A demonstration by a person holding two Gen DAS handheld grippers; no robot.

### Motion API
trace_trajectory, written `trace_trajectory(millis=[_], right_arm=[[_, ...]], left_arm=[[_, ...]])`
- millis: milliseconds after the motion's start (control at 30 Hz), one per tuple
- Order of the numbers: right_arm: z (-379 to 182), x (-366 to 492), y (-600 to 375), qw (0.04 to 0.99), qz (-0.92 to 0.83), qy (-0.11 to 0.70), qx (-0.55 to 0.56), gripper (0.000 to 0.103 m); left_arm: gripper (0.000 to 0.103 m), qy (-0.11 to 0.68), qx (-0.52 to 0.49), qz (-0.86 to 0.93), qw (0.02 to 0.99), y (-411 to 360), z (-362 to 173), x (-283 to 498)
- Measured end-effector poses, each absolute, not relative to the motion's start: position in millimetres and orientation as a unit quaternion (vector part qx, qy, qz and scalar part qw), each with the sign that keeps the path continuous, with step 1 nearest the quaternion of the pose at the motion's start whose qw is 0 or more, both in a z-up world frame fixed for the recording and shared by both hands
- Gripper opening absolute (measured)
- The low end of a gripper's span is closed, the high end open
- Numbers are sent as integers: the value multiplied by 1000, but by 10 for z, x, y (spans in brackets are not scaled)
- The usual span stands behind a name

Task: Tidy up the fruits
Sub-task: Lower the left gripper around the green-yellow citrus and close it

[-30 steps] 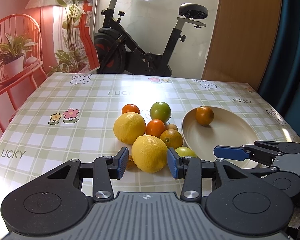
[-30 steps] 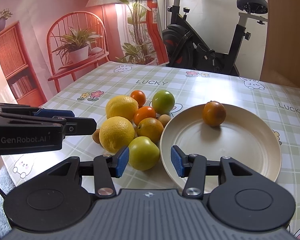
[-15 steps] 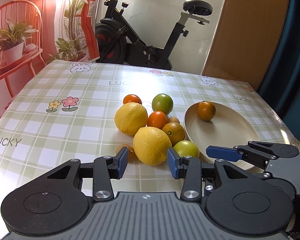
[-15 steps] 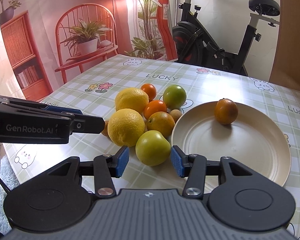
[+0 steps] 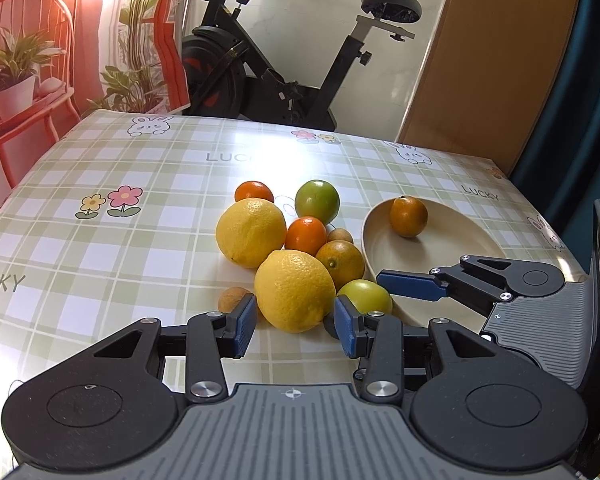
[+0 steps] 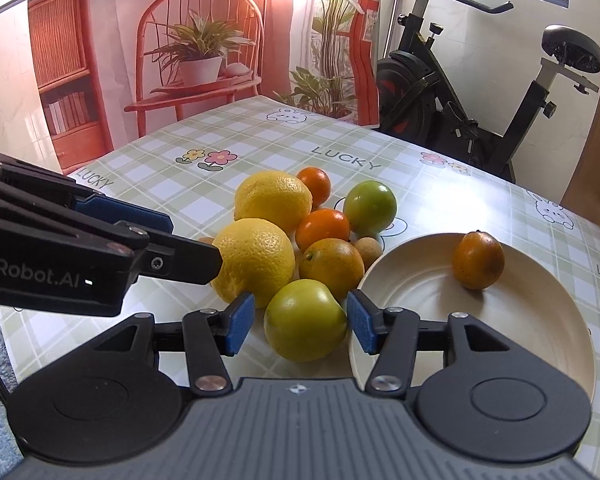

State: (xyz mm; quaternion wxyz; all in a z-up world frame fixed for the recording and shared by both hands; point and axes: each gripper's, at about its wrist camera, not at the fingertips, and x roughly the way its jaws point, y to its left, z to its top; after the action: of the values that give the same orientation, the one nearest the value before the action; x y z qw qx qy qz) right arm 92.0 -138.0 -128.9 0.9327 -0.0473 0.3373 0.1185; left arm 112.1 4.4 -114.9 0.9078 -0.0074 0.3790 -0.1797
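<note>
Right wrist view is showing us our right gripper (image 6: 300,320) straddling a yellow-green fruit (image 6: 305,320) just beside the near rim of the plate (image 6: 440,300); its jaws have just been opening, and we cannot tell whether the pads are touching it. We are holding our left gripper (image 5: 295,322) partly open around the near lemon (image 5: 295,290), without clear contact, left of the plate. One orange (image 5: 408,216) is sitting in the plate, and the other fruits are lying in a cluster left of it.
</note>
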Motion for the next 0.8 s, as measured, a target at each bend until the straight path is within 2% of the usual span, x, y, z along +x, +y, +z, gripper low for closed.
trace_trajectory(millis=[800], right_arm=[[-1353, 742, -1411, 925, 126, 358, -9, 56]], left_arm=[[44, 389, -10, -196, 900, -36, -1202, 1094]])
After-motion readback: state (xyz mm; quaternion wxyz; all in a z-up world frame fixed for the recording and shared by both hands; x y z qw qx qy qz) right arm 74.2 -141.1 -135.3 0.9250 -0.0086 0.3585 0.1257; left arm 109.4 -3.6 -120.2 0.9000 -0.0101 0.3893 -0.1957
